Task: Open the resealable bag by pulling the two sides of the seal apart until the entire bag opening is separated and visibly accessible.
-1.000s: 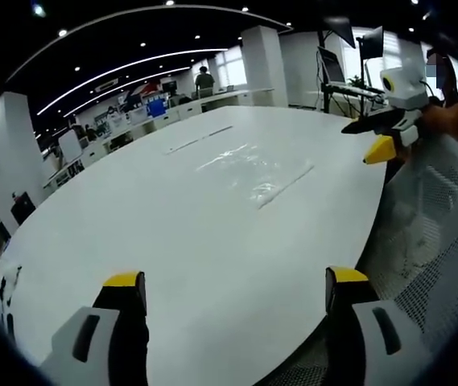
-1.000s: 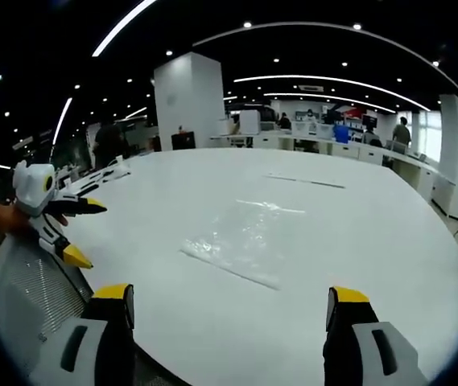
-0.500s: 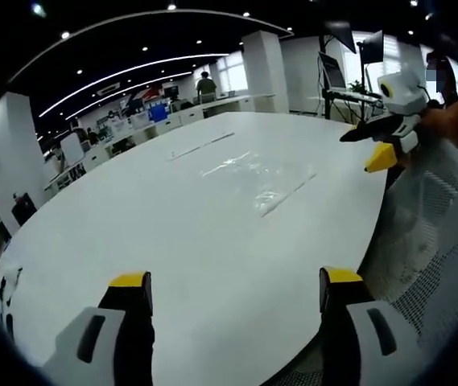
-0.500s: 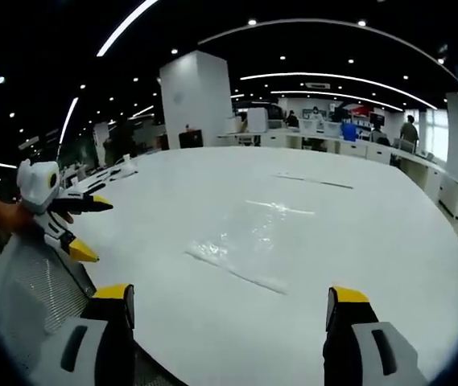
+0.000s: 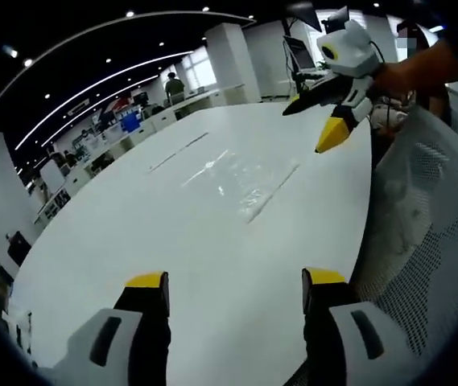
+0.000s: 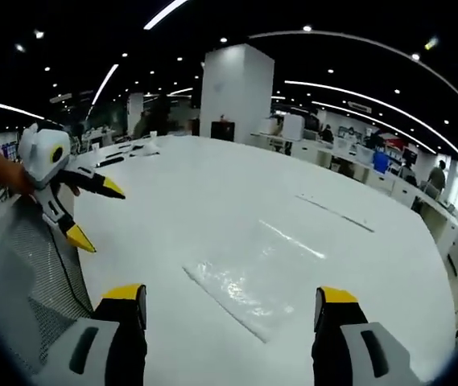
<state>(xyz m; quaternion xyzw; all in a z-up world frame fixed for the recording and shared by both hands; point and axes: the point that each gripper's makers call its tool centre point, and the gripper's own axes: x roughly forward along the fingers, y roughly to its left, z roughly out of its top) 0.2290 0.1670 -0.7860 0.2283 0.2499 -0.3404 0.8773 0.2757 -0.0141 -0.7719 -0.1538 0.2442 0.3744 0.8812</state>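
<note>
We held left gripper [image 5: 235,291] and right gripper [image 6: 233,299] above near table [image 5: 172,233] edge, fingers of both spread wide, gripping nothing. Resealable bag [image 6: 249,269] lay flat on table beyond, untouched, seal not parted.

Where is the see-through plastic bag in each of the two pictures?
Left gripper view: the clear bag lies flat on the white table, above centre, past the open left gripper.
Right gripper view: the bag lies flat, low and centre, just beyond the open right gripper.
Shared landmark: the white mesh chair back at the table's edge.
</note>
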